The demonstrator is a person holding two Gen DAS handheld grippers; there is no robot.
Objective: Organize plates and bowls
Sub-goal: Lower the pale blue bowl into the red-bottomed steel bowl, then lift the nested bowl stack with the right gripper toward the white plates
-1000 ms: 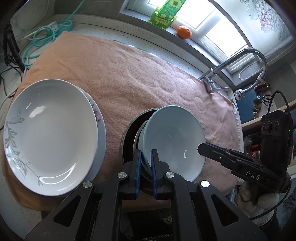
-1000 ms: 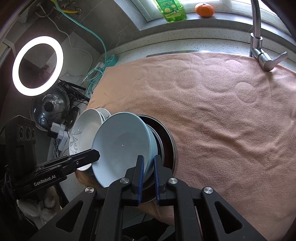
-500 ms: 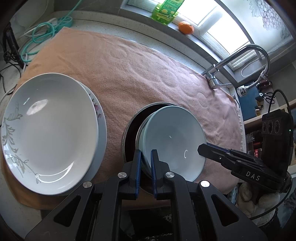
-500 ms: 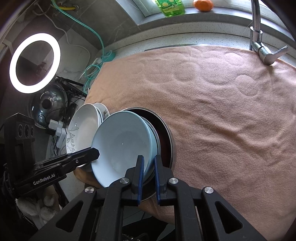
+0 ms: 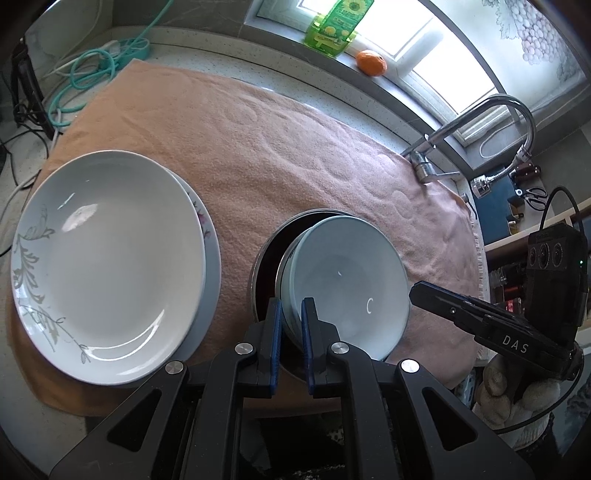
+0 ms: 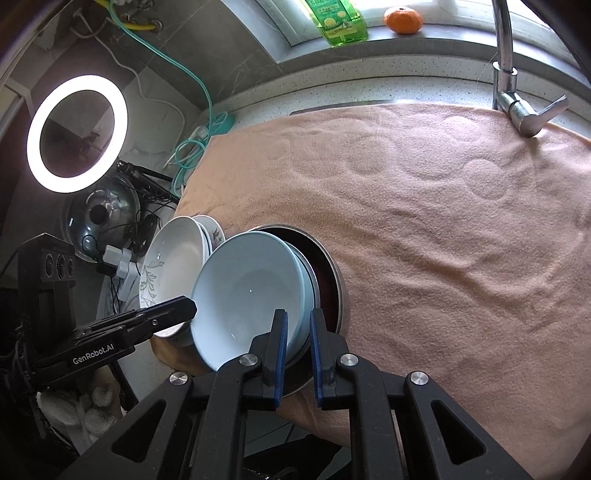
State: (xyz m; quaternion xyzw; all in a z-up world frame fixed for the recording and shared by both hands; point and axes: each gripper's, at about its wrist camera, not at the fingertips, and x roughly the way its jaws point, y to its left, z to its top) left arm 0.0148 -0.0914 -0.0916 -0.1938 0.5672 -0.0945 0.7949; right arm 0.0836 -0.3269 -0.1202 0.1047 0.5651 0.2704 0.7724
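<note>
Both claws are clamped on opposite sides of the rim of the pale blue ceramic bowl (image 5: 343,280), a two-sided hold that probably keeps the tilted, slippery dish level. The left claw (image 5: 291,314) pinches the rim nearest its own camera; the right claw (image 6: 298,325) grips the far side. The bowl sits tipped inside the larger steel bowl with a dark interior (image 6: 327,273), seemingly nested there as a stack. Just beside it on the peach towel (image 5: 258,147) covering the worktop lie two stacked white plates with grey leaf patterns (image 5: 107,258). The left tool reads "GenRobot.AI" in the right wrist view; the right tool reads "DAS". The green bottle (image 5: 334,24) on the windowsill has a label too small to read.
</note>
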